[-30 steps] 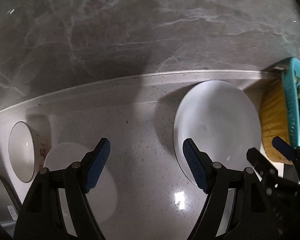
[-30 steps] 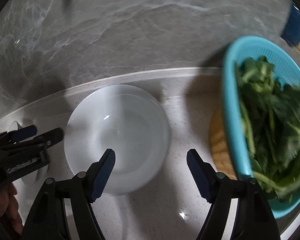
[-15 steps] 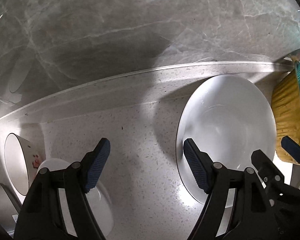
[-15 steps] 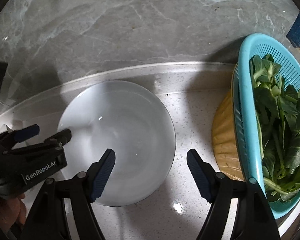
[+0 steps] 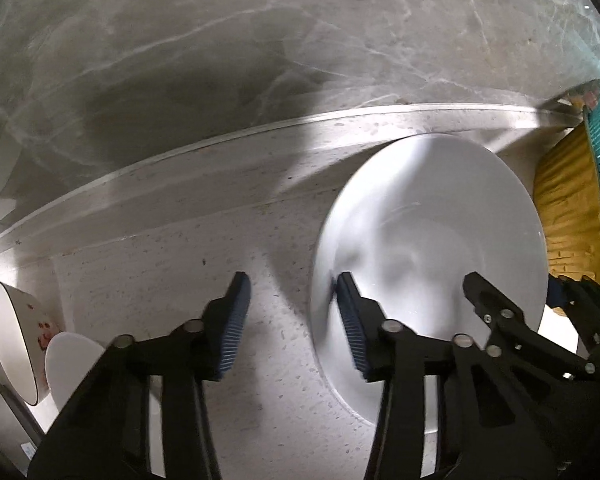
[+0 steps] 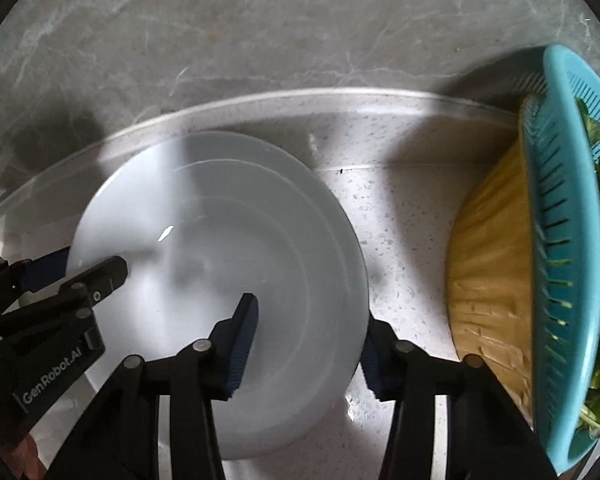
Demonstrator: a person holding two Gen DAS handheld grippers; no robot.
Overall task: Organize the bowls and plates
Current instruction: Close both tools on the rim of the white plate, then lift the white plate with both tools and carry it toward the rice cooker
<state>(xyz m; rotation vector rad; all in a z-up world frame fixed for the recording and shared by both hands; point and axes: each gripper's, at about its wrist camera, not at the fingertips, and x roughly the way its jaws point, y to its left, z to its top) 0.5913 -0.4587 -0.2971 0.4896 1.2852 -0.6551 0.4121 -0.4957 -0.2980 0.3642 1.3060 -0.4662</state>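
Lay flat on the counter [image 6: 400,216], the white plate [image 6: 220,248], straddled at opposite rims: right gripper [image 6: 308,340] spread around the near right edge, left gripper [image 5: 288,320] gaping around the left edge, neither yet clamped. Round, so no long axis. Sat nearer the right gripper, with the colander [image 6: 572,240] just beyond its outer finger

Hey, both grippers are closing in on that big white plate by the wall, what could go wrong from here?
1. The right gripper straddles the white plate's near rim with jaws open; a shallow bite on glossy ceramic may slip.
2. The left gripper is open at the opposite rim, so uneven lifting might tilt the plate.
3. The teal colander of greens sits close on the right; swinging the plate that way may knock it.
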